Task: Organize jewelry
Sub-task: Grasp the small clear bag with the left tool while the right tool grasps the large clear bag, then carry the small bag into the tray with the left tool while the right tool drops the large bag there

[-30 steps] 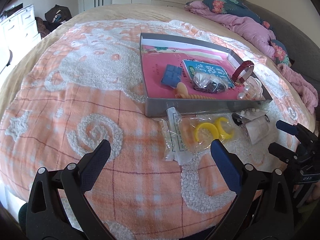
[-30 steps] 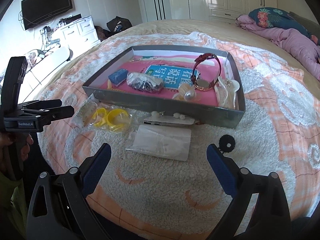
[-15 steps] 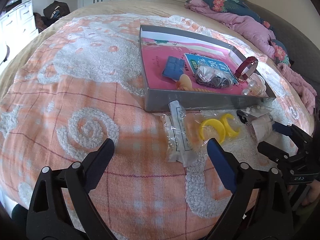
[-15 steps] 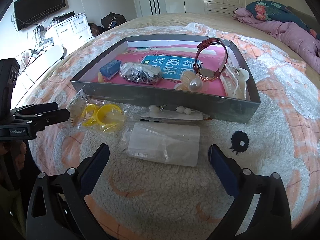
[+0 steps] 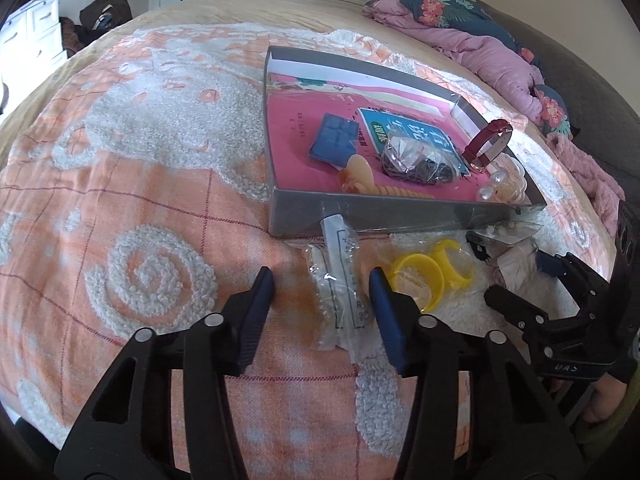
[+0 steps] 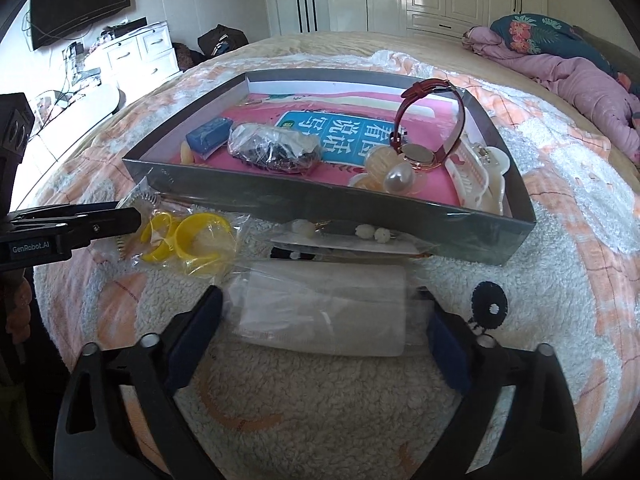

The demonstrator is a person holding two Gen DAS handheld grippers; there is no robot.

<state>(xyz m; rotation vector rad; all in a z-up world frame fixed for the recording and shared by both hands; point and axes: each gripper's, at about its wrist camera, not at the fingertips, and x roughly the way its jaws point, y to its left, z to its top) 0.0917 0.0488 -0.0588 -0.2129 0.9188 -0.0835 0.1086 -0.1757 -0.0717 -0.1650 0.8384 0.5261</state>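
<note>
The left gripper (image 5: pixel 322 294) is held low over the bedspread (image 5: pixel 140 208), jaws spread around a clear labelled packet (image 5: pixel 340 280). The right gripper (image 6: pixel 320 332) is likewise spread, flanking a clear bag (image 6: pixel 324 308). "GenRobot.AI" is printed on the left gripper. A red watch (image 6: pixel 430 128) stands inside the grey tray (image 6: pixel 328 204); yellow rings (image 6: pixel 192 236) lie bagged just outside it.

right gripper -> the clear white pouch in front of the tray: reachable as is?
Probably yes. The right gripper is open, its fingers flanking the clear pouch, which lies flat on the blanket outside the tray. Nothing lies between them.
</note>
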